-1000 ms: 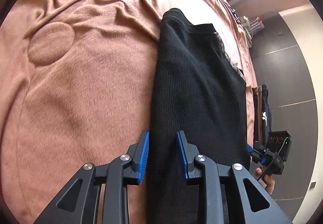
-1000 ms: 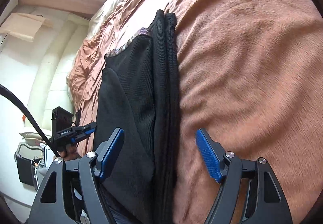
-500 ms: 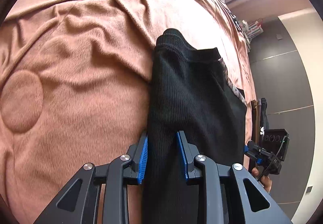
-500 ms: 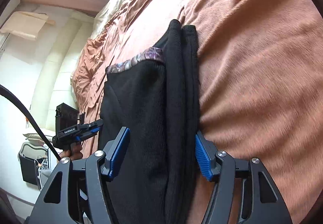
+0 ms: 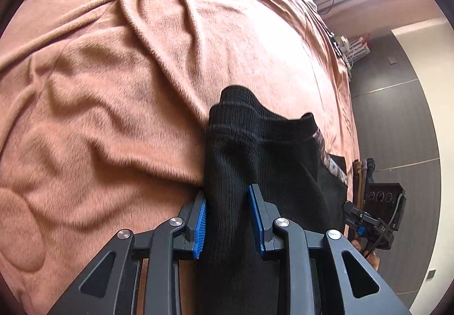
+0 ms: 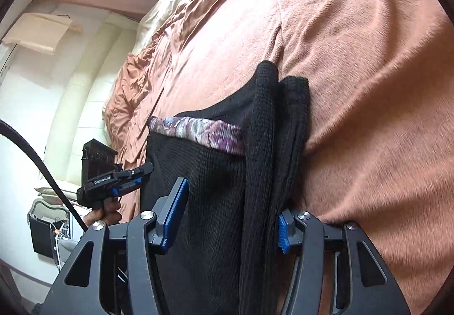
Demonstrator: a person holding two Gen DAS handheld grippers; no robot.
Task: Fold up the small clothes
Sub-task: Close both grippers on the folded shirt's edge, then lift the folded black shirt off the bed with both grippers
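Your left tongs (image 5: 227, 220) are closed down on one edge of the black garment (image 5: 255, 162), blue pads pressing the knit on both sides. Your right tongs (image 6: 229, 218) are set wider across the other edge, where the cloth is bunched in thick rolls; the pads look to be touching fabric, though the right-hand one is partly hidden, so a firm hold cannot be confirmed there. Gripping the two near corners at once lets you raise the near end and carry it over the far end in one fold. The garment trails away from both tongs onto the pink blanket (image 5: 113, 116), its patterned band (image 6: 198, 130) showing at the inner edge, its far end resting on the bed. Both tongs point forward, low over the bed. Your hand (image 6: 105, 214) grips the left tool's handle.
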